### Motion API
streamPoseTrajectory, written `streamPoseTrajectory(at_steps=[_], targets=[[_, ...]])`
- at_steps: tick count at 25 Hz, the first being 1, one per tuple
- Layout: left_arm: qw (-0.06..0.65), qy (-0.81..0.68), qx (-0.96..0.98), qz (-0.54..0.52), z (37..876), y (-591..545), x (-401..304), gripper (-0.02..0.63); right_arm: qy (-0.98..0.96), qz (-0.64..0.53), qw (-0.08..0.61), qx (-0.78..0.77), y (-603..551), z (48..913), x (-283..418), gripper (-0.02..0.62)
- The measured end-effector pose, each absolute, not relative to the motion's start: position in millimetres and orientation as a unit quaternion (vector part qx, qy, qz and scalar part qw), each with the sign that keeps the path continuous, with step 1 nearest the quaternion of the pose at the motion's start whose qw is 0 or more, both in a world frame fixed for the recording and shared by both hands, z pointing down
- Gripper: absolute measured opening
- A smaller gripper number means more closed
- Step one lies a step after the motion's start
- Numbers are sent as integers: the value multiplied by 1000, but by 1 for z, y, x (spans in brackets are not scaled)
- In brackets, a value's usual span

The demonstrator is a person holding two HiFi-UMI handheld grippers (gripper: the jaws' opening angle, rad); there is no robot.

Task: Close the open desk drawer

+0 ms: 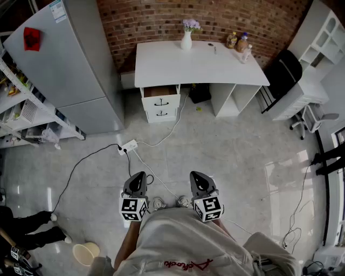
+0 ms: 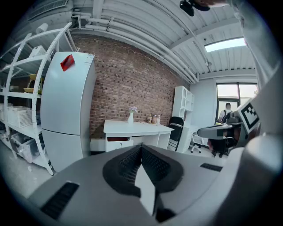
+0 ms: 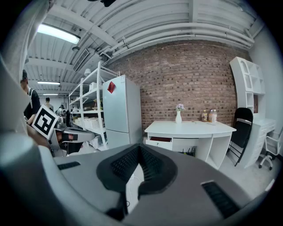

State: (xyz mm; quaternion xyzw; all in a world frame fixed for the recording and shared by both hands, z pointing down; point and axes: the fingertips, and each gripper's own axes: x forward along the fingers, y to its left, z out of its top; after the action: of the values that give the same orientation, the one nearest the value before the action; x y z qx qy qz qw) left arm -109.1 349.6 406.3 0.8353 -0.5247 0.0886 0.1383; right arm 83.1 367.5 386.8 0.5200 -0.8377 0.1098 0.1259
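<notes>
Top drawer (image 1: 160, 91) is pulled out at the left end of the white counter (image 1: 200, 67), well apart from you across the pale floor (image 1: 226, 156). Its inside reads brown; contents too small to tell. The dark lump (image 1: 200, 95) under the counter can't be identified, nor the tiny item (image 1: 214, 49) on top. Your left hand-held gripper (image 1: 142, 173) and right hand-held gripper (image 1: 193, 173) both have jaws pressed together with nothing between them, held low at your waist and aimed toward the counter. Your torso covers the bottom of the head view. A bystander's legs (image 1: 32, 226) are cut off at the lower left. Room: brick wall (image 1: 215, 16), grey fridge (image 1: 70, 64) beside the counter, shelving (image 1: 21, 108) at left, vase (image 1: 186, 39) and bottles (image 1: 240, 43) on the counter, power strip (image 1: 128, 146) with cables on the floor.
</notes>
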Motion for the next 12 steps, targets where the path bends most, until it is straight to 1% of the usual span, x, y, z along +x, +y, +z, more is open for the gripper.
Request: streamPoseTrajectory(at_steps=[4, 12], targets=[[129, -530, 834, 84, 404, 335, -113, 11, -838, 103, 129, 521, 356, 391, 85, 15], [125, -516, 842, 92, 405, 336, -96, 11, -841, 104, 129, 515, 354, 392, 88, 15]])
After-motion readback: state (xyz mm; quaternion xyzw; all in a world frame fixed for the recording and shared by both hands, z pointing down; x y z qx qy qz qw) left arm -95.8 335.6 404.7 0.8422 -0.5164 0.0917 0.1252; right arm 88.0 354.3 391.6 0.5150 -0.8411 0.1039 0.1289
